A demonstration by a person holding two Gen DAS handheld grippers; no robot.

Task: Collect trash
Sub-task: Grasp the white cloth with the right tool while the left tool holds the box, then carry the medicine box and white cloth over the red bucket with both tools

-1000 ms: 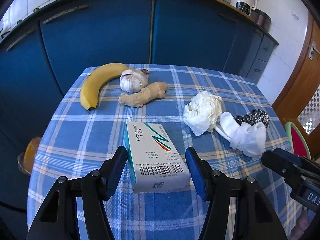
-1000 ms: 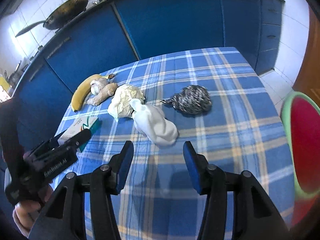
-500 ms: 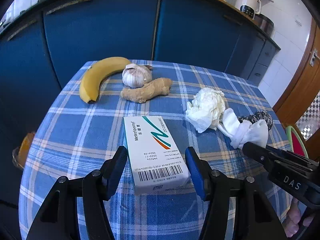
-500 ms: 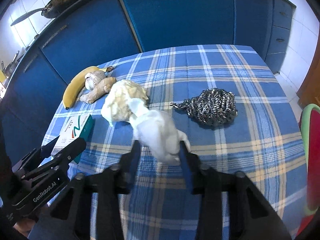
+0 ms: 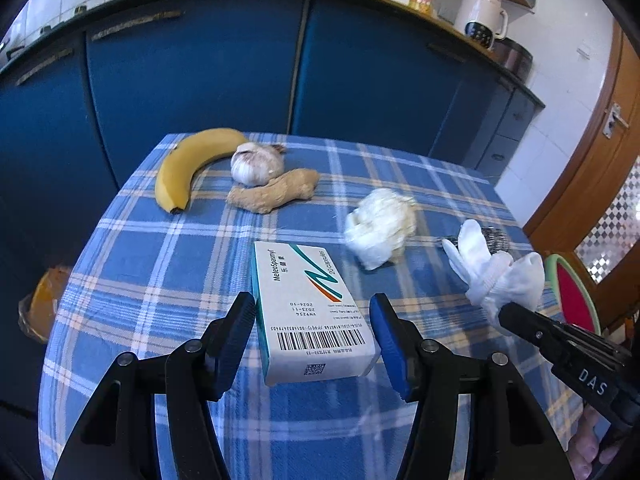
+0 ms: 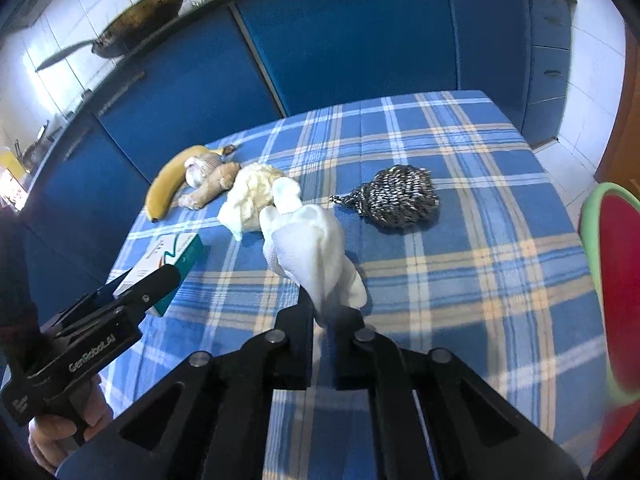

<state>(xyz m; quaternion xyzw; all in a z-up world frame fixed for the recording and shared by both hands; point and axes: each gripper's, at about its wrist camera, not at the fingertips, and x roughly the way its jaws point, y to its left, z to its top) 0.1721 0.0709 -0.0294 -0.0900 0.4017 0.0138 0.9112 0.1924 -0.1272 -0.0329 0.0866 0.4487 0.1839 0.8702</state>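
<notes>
My right gripper is shut on a white sock and holds it lifted above the blue checked tablecloth; the sock also shows in the left wrist view. My left gripper is open, its jaws on either side of a white and teal medicine box, not gripping it. The box also shows in the right wrist view. A crumpled white tissue lies beyond the box.
A banana, a garlic bulb and a ginger root lie at the far left. A steel scourer lies to the right. A red stool stands by the table's right edge. Blue cabinets stand behind.
My right gripper moved forward, shut on the white sock and lifted it off the cloth. My left gripper stayed open around the medicine box.
</notes>
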